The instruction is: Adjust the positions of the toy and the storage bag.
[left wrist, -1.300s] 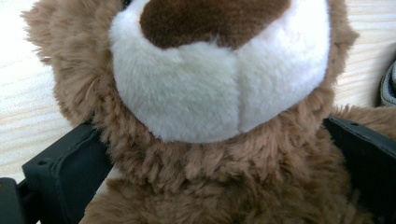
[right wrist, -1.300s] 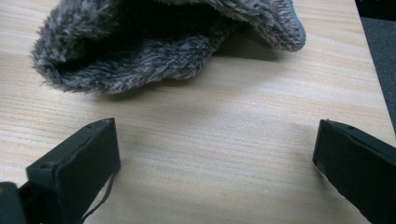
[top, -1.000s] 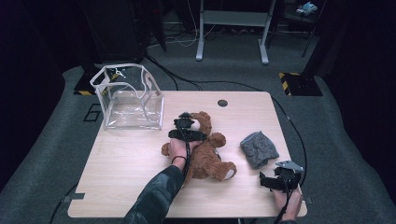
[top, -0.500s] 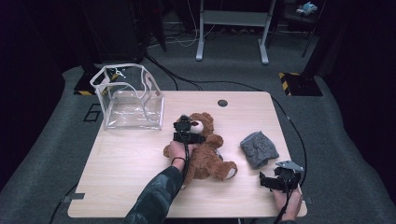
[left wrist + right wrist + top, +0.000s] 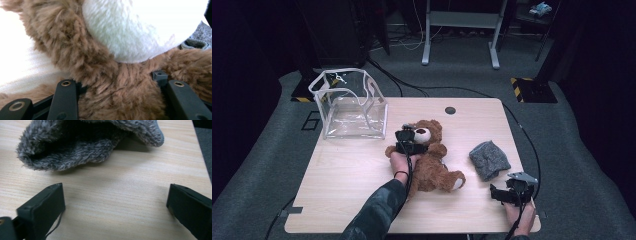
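Note:
A brown teddy bear lies on its back in the middle of the wooden table. My left gripper sits over its neck, just below the white muzzle. In the left gripper view the jaws of my left gripper have just been closing, and they now press into the neck fur of the bear on both sides. Near the table's front right corner my right gripper rests open. In its own view my right gripper has bare wood between its jaws, short of a grey fuzzy knit piece.
A clear plastic box with white edging stands open at the table's back left. The grey knit piece lies right of the bear's legs. A dark round cap is set in the tabletop at the back. Cables trail across the floor.
My left gripper has crept a little along the bear toward its head and its jaws have drawn in around the neck. The right hand has stayed still.

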